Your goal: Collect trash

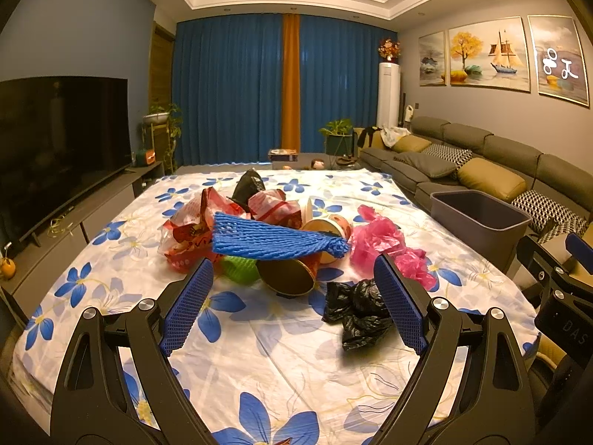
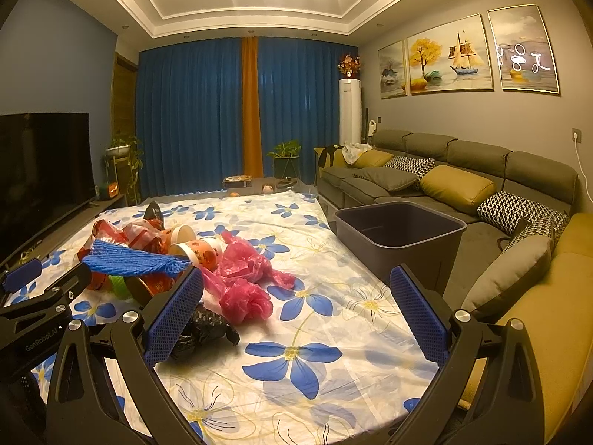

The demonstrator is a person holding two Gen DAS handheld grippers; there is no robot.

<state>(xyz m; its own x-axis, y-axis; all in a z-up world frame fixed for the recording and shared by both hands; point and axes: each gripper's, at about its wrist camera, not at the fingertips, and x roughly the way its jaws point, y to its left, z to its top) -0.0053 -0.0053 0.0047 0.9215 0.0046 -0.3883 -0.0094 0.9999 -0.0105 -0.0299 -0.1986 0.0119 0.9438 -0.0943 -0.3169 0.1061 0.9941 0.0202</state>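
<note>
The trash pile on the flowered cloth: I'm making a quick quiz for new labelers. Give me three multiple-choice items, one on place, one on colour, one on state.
1. Where is the bin?
A. at the table's sofa-side edge
B. under the TV
C. on the sofa

2. What colour is the foam net on top of the pile?
A. green
B. blue
C. white

3. How does the left gripper stand?
A. shut on a bag
B. shut, empty
C. open, empty

Key: 1 A, it stands between cloth and sofa; 2 B, the net is plainly blue; 3 C, the fingers stand wide apart, gripping nothing.
</note>
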